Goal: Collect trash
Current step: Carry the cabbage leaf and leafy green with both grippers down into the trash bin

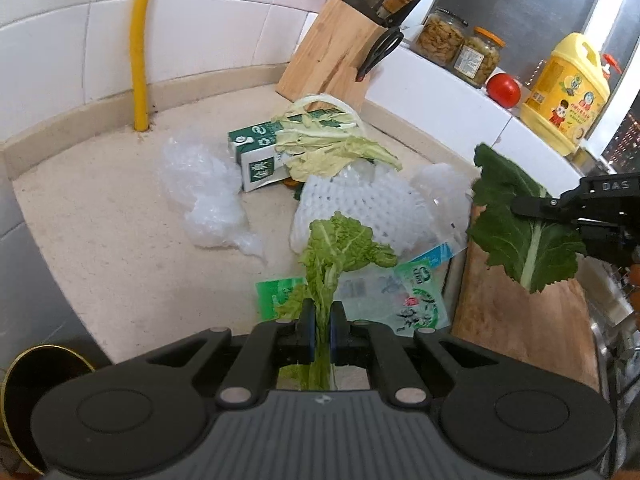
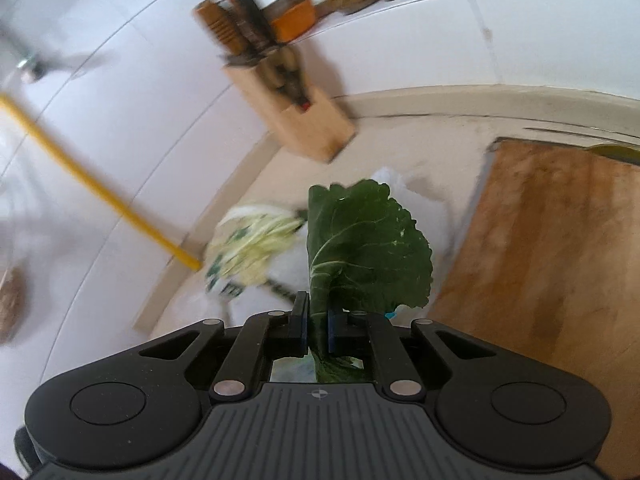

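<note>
The left tongs are clenched on a pale green cabbage leaf, whose stalk runs down between the blue pads while its frilly top stands up in front of them. Just left of and below the left tongs, a dark bin with a gold rim shows at the frame's edge. Under the leaf, on the desk, lies a green and white wrapper, flat, touching the edge of a wooden board to its right.

The right tongs grip a dark green leaf by its stalk; in the left view this leaf hangs above the board, held by the right tongs coming in from the side.

Beyond the wrapper sits a white foam net, with crumpled clear plastic to its left and another clear piece to its right. Behind the net a green and white carton lies on its side, with yellowed cabbage scraps draped over it.

Farther back a knife block stands tilted in the corner, near a yellow pipe against the tiled wall. On the ledge are two jars, a tomato and a yellow oil jug. The right view is blurred, so the pile there reads only as pale shapes, probably the same scraps and carton.
</note>
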Motion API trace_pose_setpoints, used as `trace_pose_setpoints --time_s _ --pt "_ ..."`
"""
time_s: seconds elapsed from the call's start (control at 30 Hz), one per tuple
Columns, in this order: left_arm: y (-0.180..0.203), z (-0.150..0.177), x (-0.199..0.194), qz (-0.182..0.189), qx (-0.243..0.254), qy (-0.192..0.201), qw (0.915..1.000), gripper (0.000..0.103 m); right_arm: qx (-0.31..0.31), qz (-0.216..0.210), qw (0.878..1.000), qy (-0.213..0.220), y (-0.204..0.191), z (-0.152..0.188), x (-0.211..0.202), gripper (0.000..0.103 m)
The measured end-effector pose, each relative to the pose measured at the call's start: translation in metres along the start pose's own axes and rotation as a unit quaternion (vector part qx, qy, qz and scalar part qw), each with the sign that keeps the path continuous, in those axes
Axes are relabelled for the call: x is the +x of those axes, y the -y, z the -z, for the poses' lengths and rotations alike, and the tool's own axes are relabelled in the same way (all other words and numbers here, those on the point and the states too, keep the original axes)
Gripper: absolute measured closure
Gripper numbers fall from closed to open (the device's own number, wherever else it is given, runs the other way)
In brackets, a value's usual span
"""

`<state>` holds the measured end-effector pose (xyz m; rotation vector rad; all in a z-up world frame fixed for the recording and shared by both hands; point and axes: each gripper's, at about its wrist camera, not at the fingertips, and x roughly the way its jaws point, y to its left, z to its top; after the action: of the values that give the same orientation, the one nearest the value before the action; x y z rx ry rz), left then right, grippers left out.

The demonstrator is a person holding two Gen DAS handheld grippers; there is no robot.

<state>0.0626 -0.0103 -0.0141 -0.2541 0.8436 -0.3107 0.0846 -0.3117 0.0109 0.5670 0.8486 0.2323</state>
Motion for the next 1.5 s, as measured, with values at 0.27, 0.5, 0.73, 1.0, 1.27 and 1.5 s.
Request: trace_pose_setpoints --time_s 0.27,0.5,0.73,1.0,1.27,1.5 --pt "-0.005 0.004 -0.016 -0.029 -0.007 0.007 0.9995 0.099 -0.057 -0.043 0.996 -0.049 -0.04 0.031 0.019 0.092" --pt "-0.008 0.011 -0.031 -0.046 -0.012 0.021 0.9987 0.099 -0.107 -0.041 0.991 -0.068 -0.071 0.046 0.034 0.092" --pt "-0.013 0.014 -0.05 -0.062 -0.017 0.046 0.9969 0.099 -0.163 -0.058 0.982 -0.073 -0.107 0.06 0.035 0.092" --pt "-0.03 0.02 -0.07 -0.093 -0.036 0.068 0.9927 0.099 -0.21 -0.084 0.97 -0.089 -0.142 0.07 0.046 0.092" --pt "-0.053 0.03 -0.094 -0.139 -0.068 0.089 0.984 0.099 -0.249 -0.118 0.955 -0.106 -0.18 0.085 0.061 0.092" --pt "-0.078 0.042 -0.115 -0.184 -0.098 0.104 0.9725 0.099 -0.278 -0.152 0.94 -0.128 -0.214 0.106 0.079 0.092"
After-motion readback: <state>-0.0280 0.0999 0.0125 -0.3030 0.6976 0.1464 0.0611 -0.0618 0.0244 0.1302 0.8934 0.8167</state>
